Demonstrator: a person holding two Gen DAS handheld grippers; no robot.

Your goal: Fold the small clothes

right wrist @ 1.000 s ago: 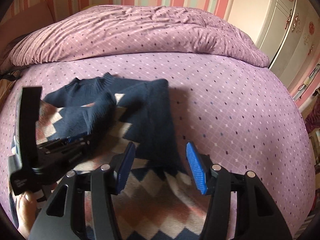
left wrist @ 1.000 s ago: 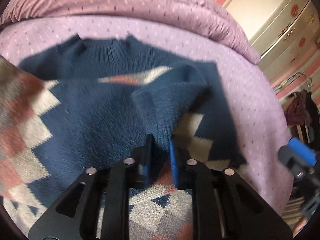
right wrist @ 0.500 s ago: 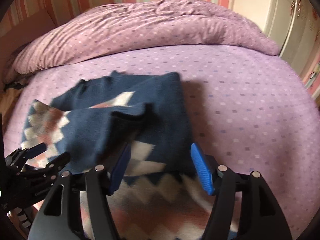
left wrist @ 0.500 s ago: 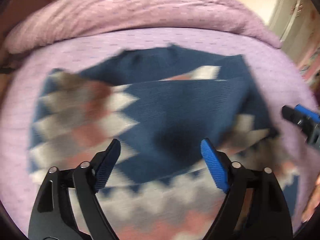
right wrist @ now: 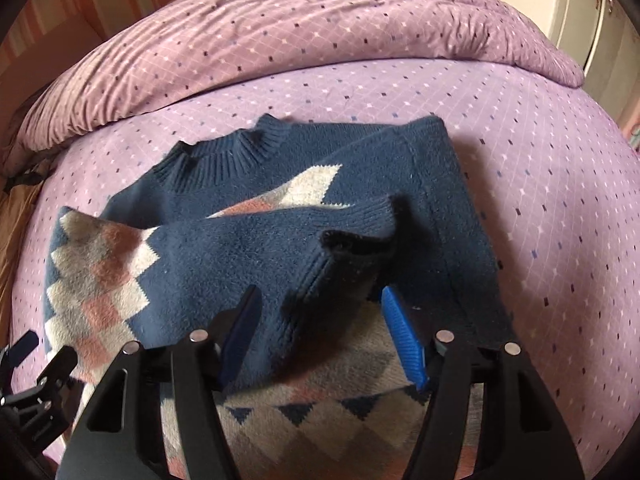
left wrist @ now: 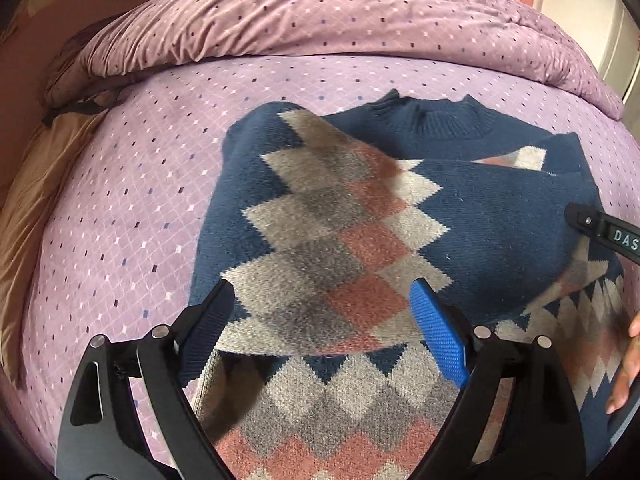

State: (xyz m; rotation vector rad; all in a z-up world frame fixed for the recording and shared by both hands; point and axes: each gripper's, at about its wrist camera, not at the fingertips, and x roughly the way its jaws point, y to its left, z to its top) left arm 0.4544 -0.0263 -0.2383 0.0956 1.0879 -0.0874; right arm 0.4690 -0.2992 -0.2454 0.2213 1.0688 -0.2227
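Observation:
A navy knit sweater [left wrist: 492,232] with grey, white and pink diamonds lies on the purple bed sheet [left wrist: 132,208], collar away from me. Its left sleeve [left wrist: 332,216] lies folded across the chest, and its cuff [right wrist: 352,236] ends near the right side. The right sleeve [right wrist: 456,216] lies folded down the right edge. My left gripper [left wrist: 320,316] is open and empty, just above the sleeve. My right gripper [right wrist: 320,324] is open and empty, hovering over the cuff end; its tip shows in the left wrist view [left wrist: 600,228].
A rolled purple duvet [right wrist: 320,20] lies along the far side of the bed. A white wardrobe [right wrist: 600,32] stands at the far right. An orange-brown fabric [left wrist: 24,216] lies at the bed's left edge. A hand [left wrist: 626,364] shows at the right.
My left gripper let go of the sleeve, opened and drew back to the left. The sleeve now lies flat across the chest. My right gripper moved in over the cuff.

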